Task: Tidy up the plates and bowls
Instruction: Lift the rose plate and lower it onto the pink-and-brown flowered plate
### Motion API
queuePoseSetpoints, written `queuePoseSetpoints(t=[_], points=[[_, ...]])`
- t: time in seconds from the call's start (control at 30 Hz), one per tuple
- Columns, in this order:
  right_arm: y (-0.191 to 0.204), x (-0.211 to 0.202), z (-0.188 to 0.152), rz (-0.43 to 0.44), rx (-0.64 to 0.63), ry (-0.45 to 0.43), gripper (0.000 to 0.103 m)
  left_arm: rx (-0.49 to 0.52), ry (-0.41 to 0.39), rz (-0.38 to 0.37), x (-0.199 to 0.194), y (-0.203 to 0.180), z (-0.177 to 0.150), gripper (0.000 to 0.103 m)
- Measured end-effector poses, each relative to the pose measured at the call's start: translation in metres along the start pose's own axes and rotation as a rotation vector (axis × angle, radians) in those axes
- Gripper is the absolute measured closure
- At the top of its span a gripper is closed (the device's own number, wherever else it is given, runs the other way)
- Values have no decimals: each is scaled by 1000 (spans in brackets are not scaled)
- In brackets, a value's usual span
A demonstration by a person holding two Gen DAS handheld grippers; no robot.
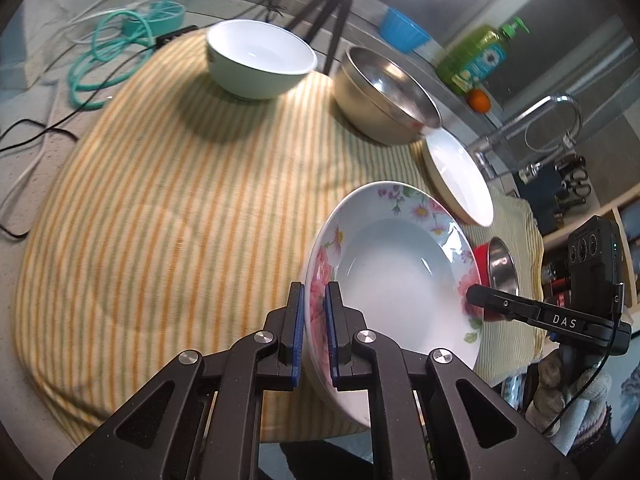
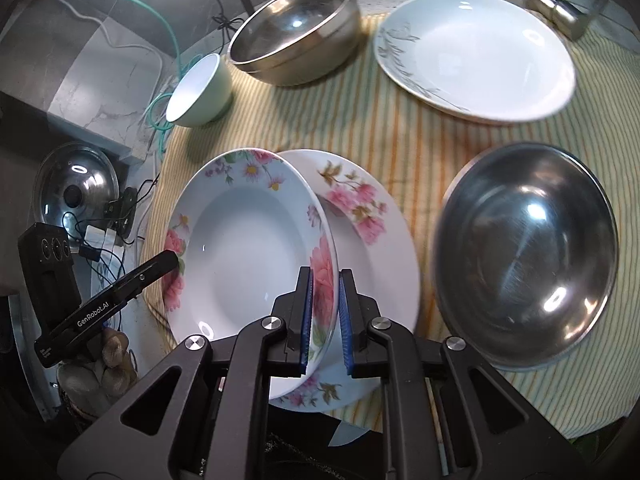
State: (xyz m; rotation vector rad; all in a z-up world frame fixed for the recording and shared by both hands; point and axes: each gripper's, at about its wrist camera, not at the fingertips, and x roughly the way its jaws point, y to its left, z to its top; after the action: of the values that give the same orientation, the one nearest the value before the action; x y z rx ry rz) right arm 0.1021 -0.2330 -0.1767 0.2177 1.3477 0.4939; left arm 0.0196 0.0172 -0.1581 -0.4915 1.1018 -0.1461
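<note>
A floral deep plate (image 1: pixel 396 276) is held up, tilted, above the striped cloth (image 1: pixel 180 200). My left gripper (image 1: pixel 315 300) is shut on its left rim. My right gripper (image 2: pixel 325 284) is shut on the same plate's (image 2: pixel 248 248) right rim, and it shows as a black finger in the left wrist view (image 1: pixel 476 294). Under the held plate lies a second floral plate (image 2: pixel 360 216). A white plate with grey sprigs (image 2: pixel 476 56) lies far right. A steel bowl (image 2: pixel 528 248) sits at the right, a steel bowl stack (image 2: pixel 292 28) at the back, a white bowl (image 2: pixel 200 92) far left.
A red-sided steel cup (image 1: pixel 500 268) sits behind the held plate. A tap (image 1: pixel 532 120), a soap bottle (image 1: pixel 476 60) and a blue bowl (image 1: pixel 404 32) stand beyond the cloth. Teal hose (image 1: pixel 112 52), cables and a tripod (image 1: pixel 332 12) lie at the back. A pot lid (image 2: pixel 76 188) lies left.
</note>
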Motion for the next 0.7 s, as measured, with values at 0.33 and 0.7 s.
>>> queuePoseSetpoints(t=[0.33, 0.7], points=[[-18, -1, -8, -26, 22, 5, 90, 43, 33, 18, 14, -11, -3, 95], [-21, 4, -8, -53, 18, 21, 90, 52, 48, 31, 22, -13, -3, 95]])
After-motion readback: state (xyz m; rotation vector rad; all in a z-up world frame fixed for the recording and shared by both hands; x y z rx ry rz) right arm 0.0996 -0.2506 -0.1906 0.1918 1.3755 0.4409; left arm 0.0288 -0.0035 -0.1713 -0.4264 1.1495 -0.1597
